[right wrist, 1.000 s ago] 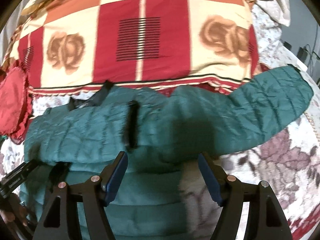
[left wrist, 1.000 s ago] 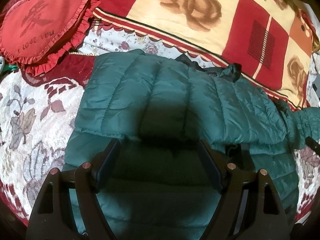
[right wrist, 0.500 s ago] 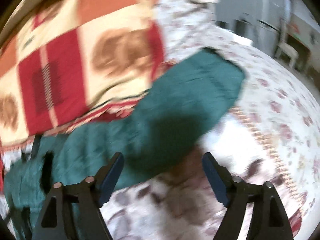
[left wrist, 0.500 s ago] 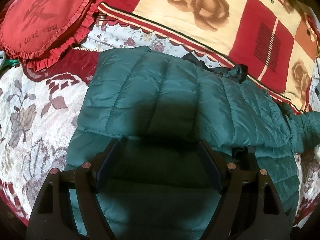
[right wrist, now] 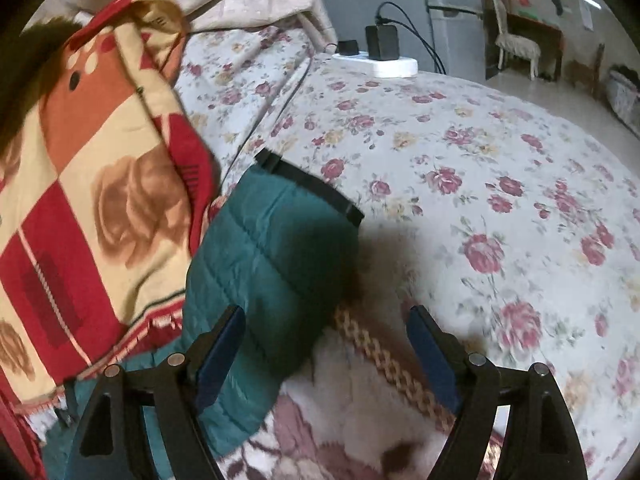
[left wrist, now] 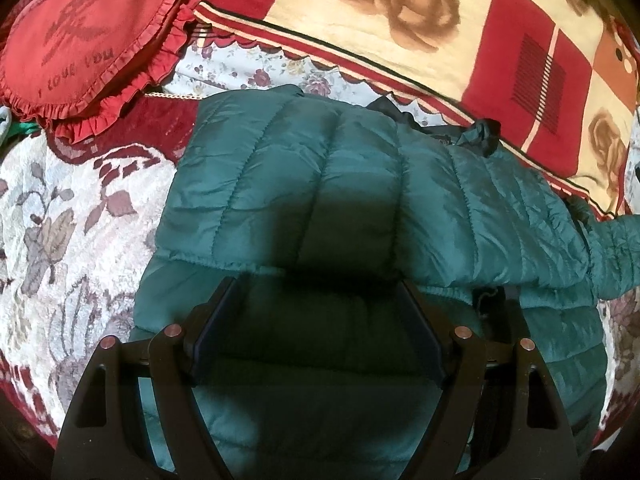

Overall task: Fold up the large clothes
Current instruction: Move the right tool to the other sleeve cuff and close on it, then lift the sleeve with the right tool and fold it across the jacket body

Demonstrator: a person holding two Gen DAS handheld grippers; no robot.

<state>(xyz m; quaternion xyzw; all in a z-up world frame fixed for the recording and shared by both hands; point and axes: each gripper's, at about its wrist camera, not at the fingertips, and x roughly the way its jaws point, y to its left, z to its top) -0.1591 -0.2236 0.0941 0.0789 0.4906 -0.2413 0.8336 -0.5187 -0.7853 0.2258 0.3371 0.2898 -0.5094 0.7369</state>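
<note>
A dark green quilted puffer jacket (left wrist: 320, 184) lies on the bed, its left sleeve folded across the body. My left gripper (left wrist: 318, 304) is open and empty, hovering over the jacket's lower body. In the right wrist view the other sleeve (right wrist: 272, 264) stretches out flat, ending in a black cuff (right wrist: 308, 184). My right gripper (right wrist: 326, 328) is open and empty just above this sleeve, near its cuff end; the left finger (right wrist: 220, 344) is over the sleeve, the right finger over the bedspread.
A red heart-shaped pillow (left wrist: 80, 36) lies at the far left. A red and cream rose blanket (left wrist: 440, 28) runs along the back, also in the right wrist view (right wrist: 92, 184). A floral bedspread (right wrist: 480, 184) extends right; a power strip with chargers (right wrist: 380, 60) sits at its far edge.
My right gripper has swung to the right, from over the jacket's body out along the sleeve to its cuff end. My left gripper has barely moved. Both stay open.
</note>
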